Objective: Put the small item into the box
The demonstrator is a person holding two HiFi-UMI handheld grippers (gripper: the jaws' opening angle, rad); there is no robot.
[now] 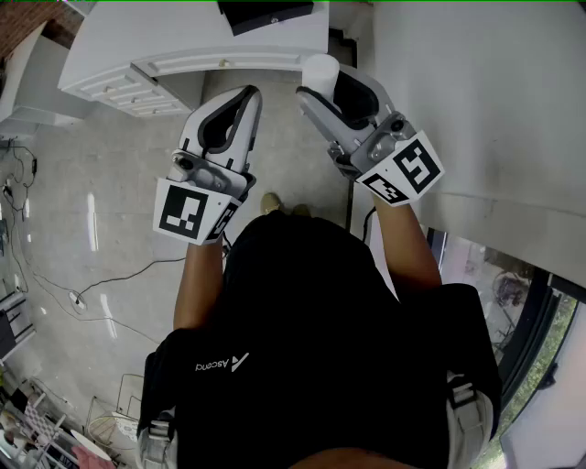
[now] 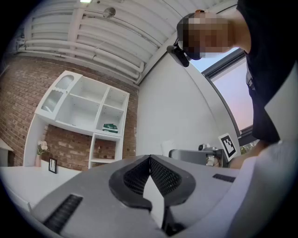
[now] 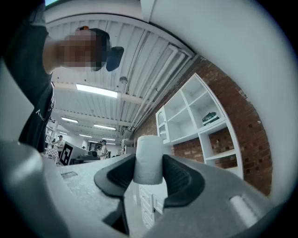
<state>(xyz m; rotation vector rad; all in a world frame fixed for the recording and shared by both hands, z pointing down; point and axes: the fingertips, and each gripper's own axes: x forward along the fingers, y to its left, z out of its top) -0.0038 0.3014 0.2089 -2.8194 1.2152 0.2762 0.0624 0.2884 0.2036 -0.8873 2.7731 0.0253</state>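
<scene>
A small white cylinder (image 3: 148, 151) stands upright between the dark pads of my right gripper (image 3: 148, 171), which is shut on it. In the head view the same cylinder (image 1: 320, 70) pokes out past the right gripper's (image 1: 319, 90) tips, held up in front of the person's chest. My left gripper (image 1: 245, 99) is raised beside it, to the left. In the left gripper view, the left gripper (image 2: 150, 159) has its jaws closed tip to tip with nothing between them. No box can be made out for certain.
A white cabinet with drawers (image 1: 137, 87) stands ahead on the left, with a dark flat thing (image 1: 265, 14) on its top. A white tabletop (image 1: 485, 110) fills the right. White wall shelves (image 2: 86, 107) hang on a brick wall. Cables (image 1: 82, 293) lie on the floor.
</scene>
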